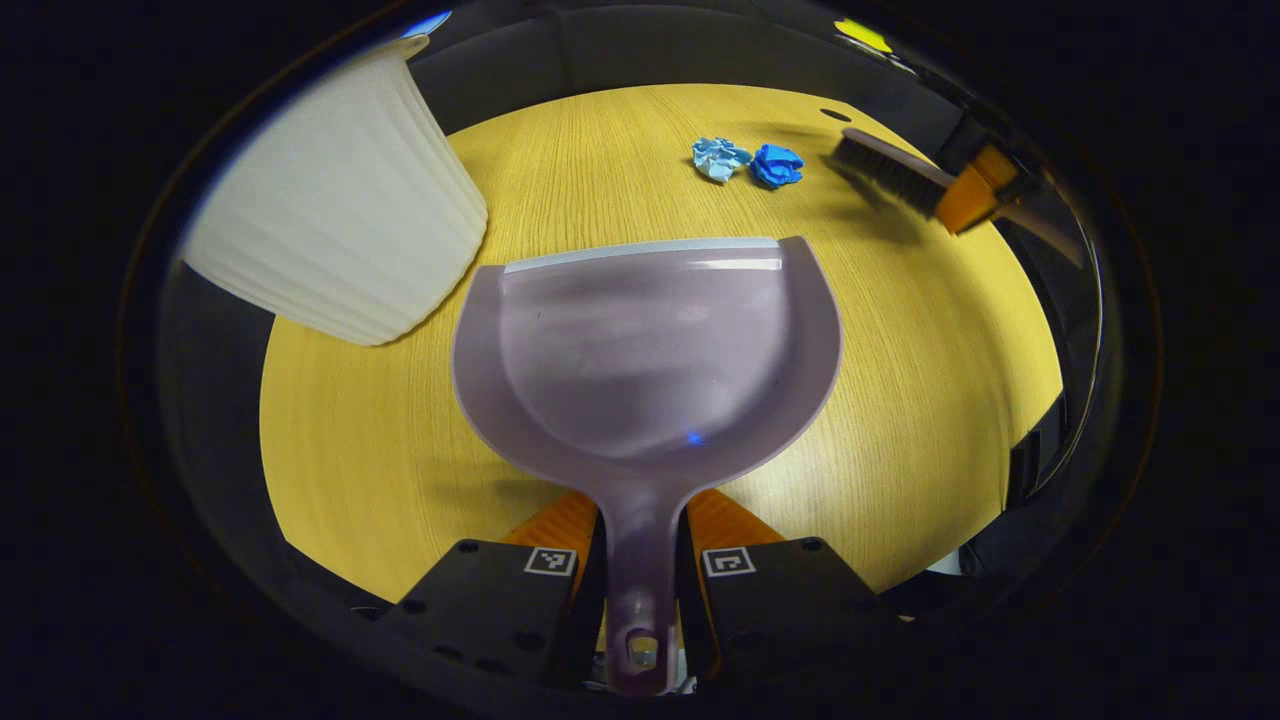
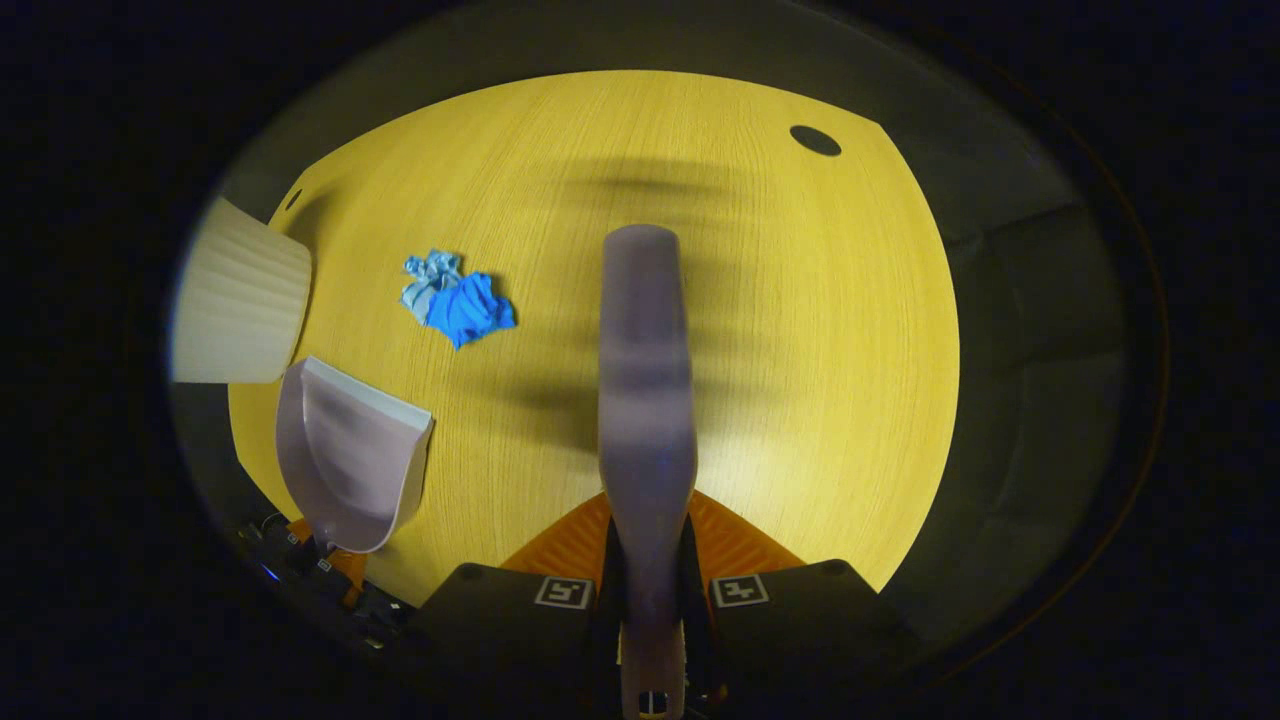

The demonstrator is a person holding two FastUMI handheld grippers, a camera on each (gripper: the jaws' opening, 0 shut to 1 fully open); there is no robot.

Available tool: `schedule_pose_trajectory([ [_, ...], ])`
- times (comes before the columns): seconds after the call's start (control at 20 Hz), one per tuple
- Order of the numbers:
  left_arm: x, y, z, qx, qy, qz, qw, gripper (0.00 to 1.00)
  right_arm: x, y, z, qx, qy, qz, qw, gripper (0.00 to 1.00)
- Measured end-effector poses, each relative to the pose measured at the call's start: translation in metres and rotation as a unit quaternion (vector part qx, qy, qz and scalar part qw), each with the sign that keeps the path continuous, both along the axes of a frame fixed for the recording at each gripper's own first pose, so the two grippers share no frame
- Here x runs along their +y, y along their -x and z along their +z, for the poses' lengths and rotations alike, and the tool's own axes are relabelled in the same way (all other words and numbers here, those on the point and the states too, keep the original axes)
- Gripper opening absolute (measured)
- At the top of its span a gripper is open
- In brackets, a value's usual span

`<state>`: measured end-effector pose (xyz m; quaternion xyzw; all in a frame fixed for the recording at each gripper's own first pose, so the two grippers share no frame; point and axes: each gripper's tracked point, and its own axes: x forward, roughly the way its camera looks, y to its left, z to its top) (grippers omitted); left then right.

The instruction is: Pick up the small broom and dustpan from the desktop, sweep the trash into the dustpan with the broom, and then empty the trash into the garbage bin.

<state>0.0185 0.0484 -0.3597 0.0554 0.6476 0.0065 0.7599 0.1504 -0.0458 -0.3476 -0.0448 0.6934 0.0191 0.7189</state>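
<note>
- The left tongs (image 1: pixel 640 575) are clamped on the handle of the lilac dustpan (image 1: pixel 645 360), held low over the yellow wooden tabletop (image 1: pixel 380 450).
- The right tongs (image 2: pixel 648 590) are clamped on the small broom (image 2: pixel 645 400); from the left gripper view its dark bristles sit just right of the trash.
- Two crumpled paper balls, light blue (image 1: pixel 720 158) and deep blue (image 1: pixel 777 165), lie touching beyond the dustpan's lip.
- A white ribbed garbage bin (image 1: pixel 340 210) stands to the dustpan's left.

1. No words, brand names or numbers can be read anywhere.
2. The only signs are small square black-and-white coded markers, one on each black finger block flanking the pale lilac plastic dustpan handle (image 1: pixel 637 560) and the lilac broom handle (image 2: pixel 646 420).
</note>
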Motion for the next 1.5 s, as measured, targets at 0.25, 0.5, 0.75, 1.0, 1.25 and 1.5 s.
schedule_pose_trajectory([
  [0.25, 0.003, -0.007, 0.001, 0.015, -0.005, -0.026, 1.000, 0.31, -0.005, -0.062, -0.008, -0.021, 0.039, 0.103, 0.994, 0.29],
  [0.5, 0.002, -0.013, -0.001, 0.024, -0.001, -0.037, 0.999, 0.30, 0.012, -0.090, -0.030, -0.010, 0.025, 0.166, 0.986, 0.29],
  [0.75, 0.002, -0.015, -0.001, 0.034, -0.007, -0.048, 0.998, 0.31, 0.026, -0.082, -0.044, 0.007, 0.019, 0.207, 0.978, 0.29],
  [1.0, 0.001, -0.017, -0.001, 0.037, -0.004, -0.054, 0.998, 0.30, 0.064, -0.052, -0.051, 0.043, -0.027, 0.307, 0.950, 0.29],
  [1.25, 0.001, -0.016, -0.002, 0.038, -0.003, -0.059, 0.998, 0.30, 0.091, -0.011, -0.051, 0.082, -0.061, 0.429, 0.897, 0.29],
  [1.5, 0.002, -0.016, -0.002, 0.031, -0.003, -0.058, 0.998, 0.30, 0.111, 0.004, -0.030, 0.074, -0.100, 0.469, 0.874, 0.29],
])
